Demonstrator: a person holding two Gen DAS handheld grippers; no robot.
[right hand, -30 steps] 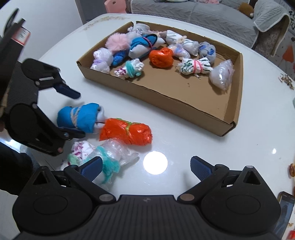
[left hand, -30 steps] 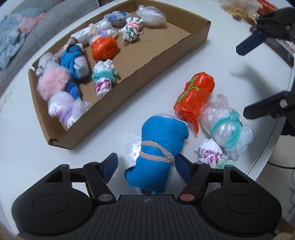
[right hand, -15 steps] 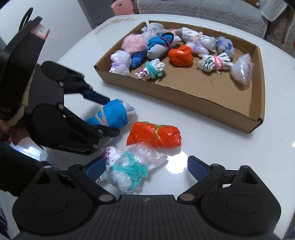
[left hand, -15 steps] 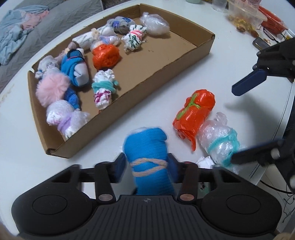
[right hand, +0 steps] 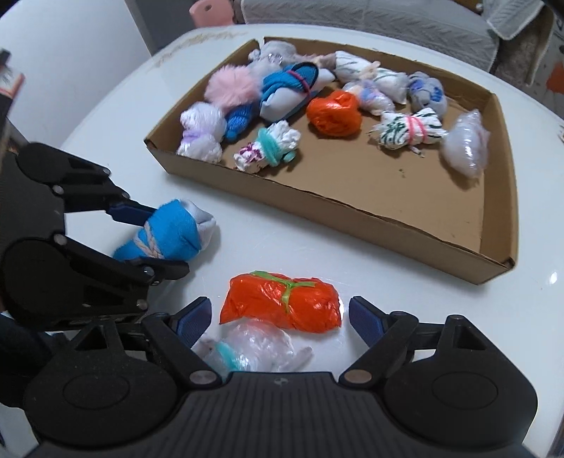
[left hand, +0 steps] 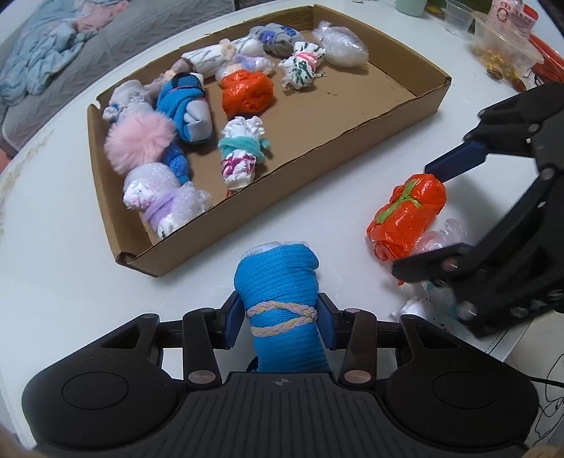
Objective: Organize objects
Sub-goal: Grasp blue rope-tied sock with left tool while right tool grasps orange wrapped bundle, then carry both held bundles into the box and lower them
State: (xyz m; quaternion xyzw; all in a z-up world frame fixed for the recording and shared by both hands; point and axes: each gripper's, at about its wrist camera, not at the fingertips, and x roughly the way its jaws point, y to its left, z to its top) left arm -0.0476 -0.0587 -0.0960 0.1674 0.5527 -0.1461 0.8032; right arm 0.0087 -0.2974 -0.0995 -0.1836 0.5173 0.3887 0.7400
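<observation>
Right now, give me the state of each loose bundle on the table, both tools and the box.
Left tool: shut on blue knitted bundle.
Blue knitted bundle tied with braided cord: gripped, outside the box.
Right tool: open, around orange plastic bundle.
Orange plastic bundle with green tie: lying on table, ungripped.
Clear bubble-wrap bundle with teal yarn: lying on table.
Brown cardboard box: open-topped, partly filled.

White round table (right hand: 268,246) — grey sofa (right hand: 370,21), perhaps, behind.

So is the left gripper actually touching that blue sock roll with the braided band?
Touching. In the left wrist view the left gripper has both pads pressed against the sides of the blue sock roll at its braided band, with no gap showing.
</observation>
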